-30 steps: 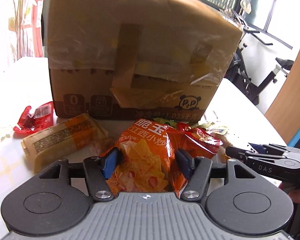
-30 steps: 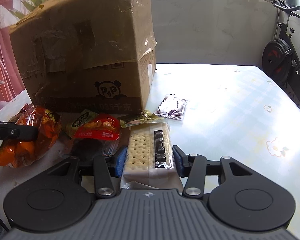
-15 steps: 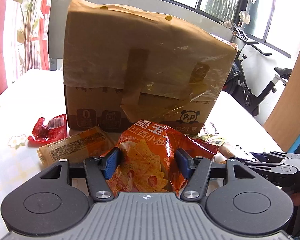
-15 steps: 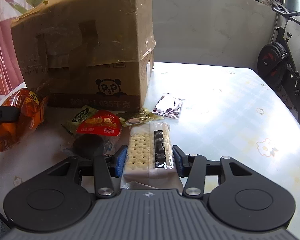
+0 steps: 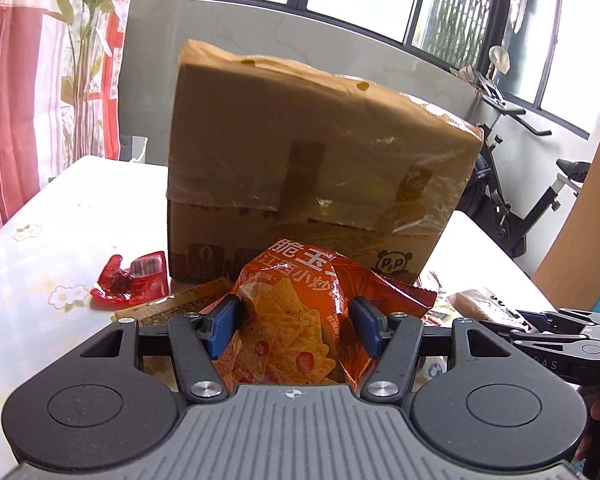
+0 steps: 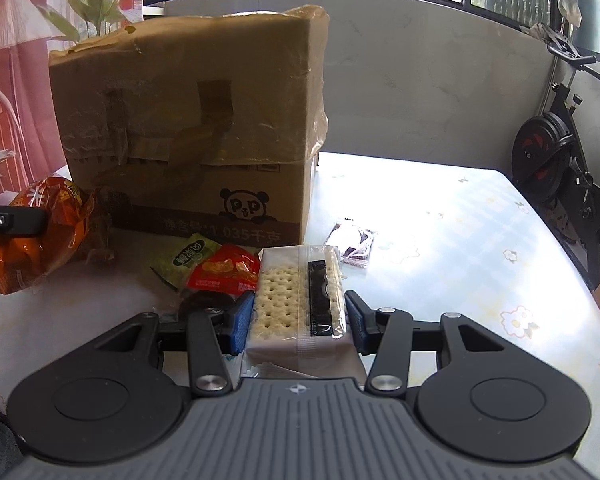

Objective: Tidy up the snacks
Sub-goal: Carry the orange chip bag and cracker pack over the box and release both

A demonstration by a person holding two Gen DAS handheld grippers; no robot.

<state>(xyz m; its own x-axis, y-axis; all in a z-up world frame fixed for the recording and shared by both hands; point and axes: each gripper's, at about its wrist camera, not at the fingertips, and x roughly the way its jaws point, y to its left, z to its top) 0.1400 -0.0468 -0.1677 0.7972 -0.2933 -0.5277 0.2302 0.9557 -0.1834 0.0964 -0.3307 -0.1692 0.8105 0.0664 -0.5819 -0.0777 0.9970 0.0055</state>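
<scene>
My left gripper [image 5: 294, 322] is shut on an orange chip bag [image 5: 296, 320], held above the table in front of a tall taped cardboard box [image 5: 312, 168]. The same chip bag [image 6: 32, 240] shows at the left edge of the right wrist view. My right gripper [image 6: 298, 320] is shut on a clear pack of white crackers [image 6: 296, 308], lifted off the table before the cardboard box [image 6: 188, 132]. The right gripper [image 5: 560, 332] also appears low on the right of the left wrist view.
On the table lie a red wrapper [image 5: 130, 284], a tan snack pack [image 5: 176, 306], a green packet [image 6: 188, 258], a red packet [image 6: 226, 274] and a dark sachet [image 6: 352, 242]. An exercise bike [image 6: 560, 160] stands beyond the flowered tablecloth [image 6: 480, 240].
Both grippers have risen with their snacks and drawn back a little from the box; more of the box top and the windows behind it shows now. Neither grip has changed.
</scene>
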